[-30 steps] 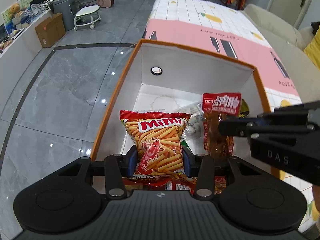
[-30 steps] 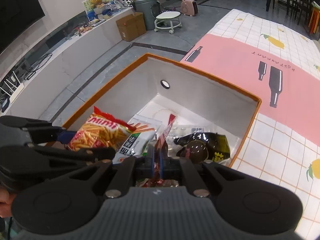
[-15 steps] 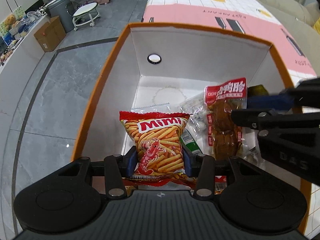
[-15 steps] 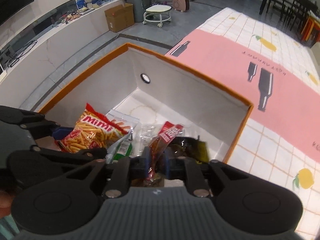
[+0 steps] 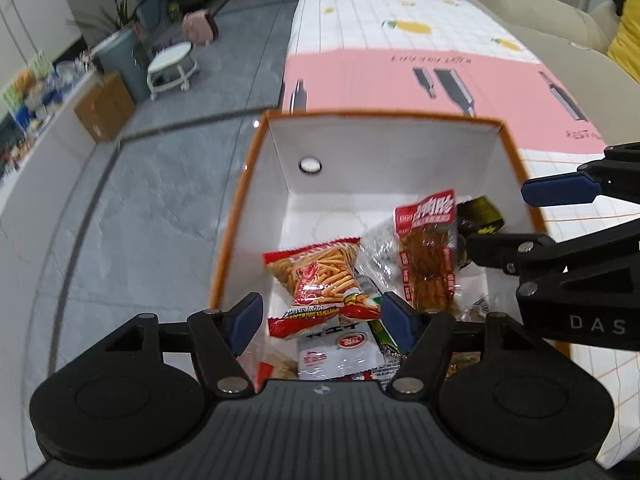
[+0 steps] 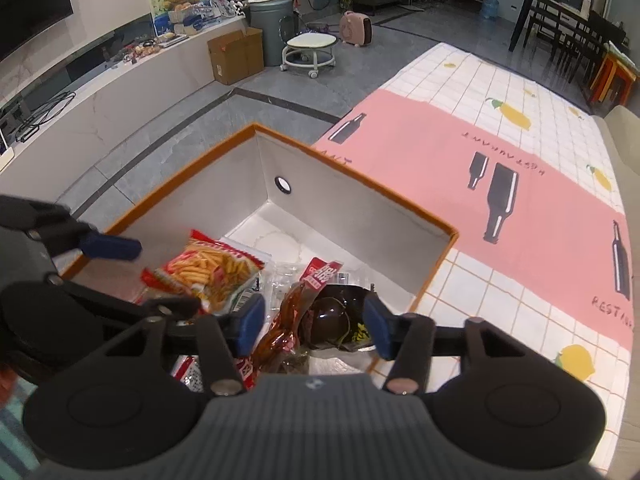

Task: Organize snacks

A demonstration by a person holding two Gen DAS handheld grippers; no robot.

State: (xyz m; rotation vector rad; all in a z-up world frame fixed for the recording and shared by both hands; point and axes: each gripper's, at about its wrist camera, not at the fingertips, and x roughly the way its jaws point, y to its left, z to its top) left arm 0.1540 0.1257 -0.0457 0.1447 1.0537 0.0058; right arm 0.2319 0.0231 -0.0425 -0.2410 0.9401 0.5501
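Note:
An orange-rimmed white box [image 5: 256,184] [image 6: 352,208] holds several snack packets. The red Mimi shrimp-stick bag [image 5: 320,280] [image 6: 208,272] lies loose in the box on other packets. The brown meat snack with a red label [image 5: 428,252] [image 6: 296,308] lies beside it. My left gripper [image 5: 322,316] is open and empty just above the Mimi bag. My right gripper [image 6: 314,322] is open and empty above the meat snack, and its fingers [image 5: 560,192] show at the right of the left wrist view.
A dark packet [image 6: 340,316] and a white packet [image 5: 340,352] also lie in the box. The box stands on a pink and white checked tablecloth [image 6: 480,152]. Grey tiled floor [image 5: 140,208] lies left of it, with a cardboard carton [image 6: 236,56] and stool [image 6: 308,46] beyond.
Both grippers have opened and pulled back upward. The Mimi bag and the meat snack have dropped into the box and now lie loose there.

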